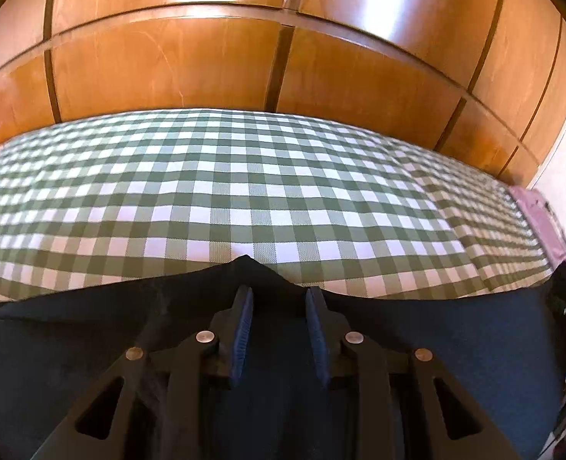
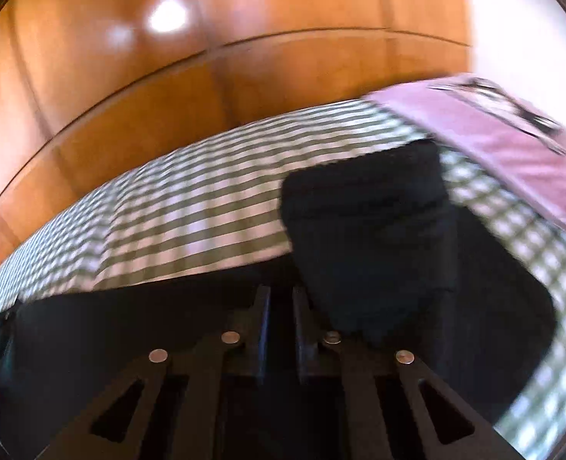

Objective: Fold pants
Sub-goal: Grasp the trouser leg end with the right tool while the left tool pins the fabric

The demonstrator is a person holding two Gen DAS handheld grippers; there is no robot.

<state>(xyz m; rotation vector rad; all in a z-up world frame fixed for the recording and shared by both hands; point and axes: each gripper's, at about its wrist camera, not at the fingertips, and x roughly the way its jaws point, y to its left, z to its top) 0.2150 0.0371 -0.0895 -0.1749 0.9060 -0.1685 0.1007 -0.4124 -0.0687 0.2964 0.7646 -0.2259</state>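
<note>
Dark navy fabric pants (image 1: 455,345) lie on the green-and-white checked bed cover (image 1: 244,191), one portion already doubled over near the pink cloth (image 2: 513,145). Left gripper (image 1: 279,299) fingers stand apart above the pants' edge; right gripper (image 2: 281,299) fingers are together, any pinched fabric indiscernible. Further folds probably remain; blur hides the overall layout.

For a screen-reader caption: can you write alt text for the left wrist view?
Dark navy pants lie on a green-and-white checked cloth, the left claw over their peaked edge. Glossy wooden panels rise behind; a pink item sits at the far right.
</note>
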